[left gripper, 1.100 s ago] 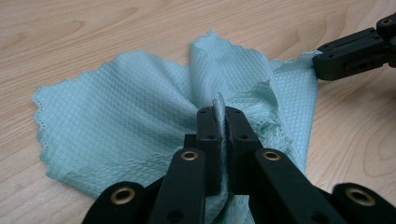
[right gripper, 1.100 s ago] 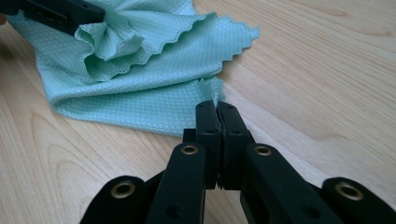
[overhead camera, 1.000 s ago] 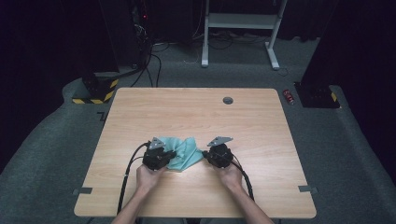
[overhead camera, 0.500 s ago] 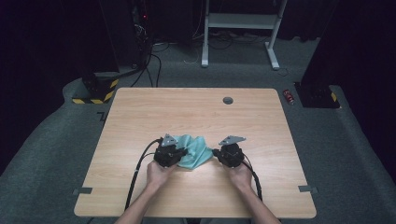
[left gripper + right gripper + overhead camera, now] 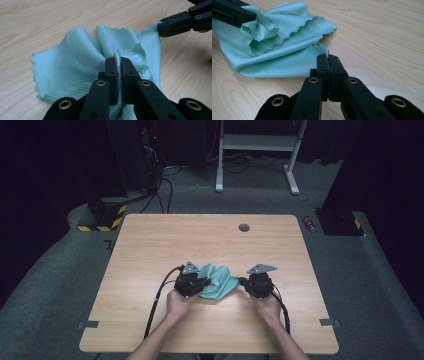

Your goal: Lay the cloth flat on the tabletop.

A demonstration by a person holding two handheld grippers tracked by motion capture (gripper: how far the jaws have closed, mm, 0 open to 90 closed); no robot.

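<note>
Where it lies bunched on the near half of the table [image 5: 150,245], the teal waffle-weave cloth [image 5: 218,281] runs lengthwise from side to side between the grippers. The left gripper [image 5: 117,65] has its jaws clamped on a raised fold; the right gripper [image 5: 328,62] has its jaws pinched on the cloth's corner.

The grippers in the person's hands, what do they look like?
Both are black. The left gripper and right gripper each carry a grey three-cornered plate on top and trail a black cable. Their flat black jaws are joined by brass-coloured rivets. The forearms are bare, with no sleeves.
</note>
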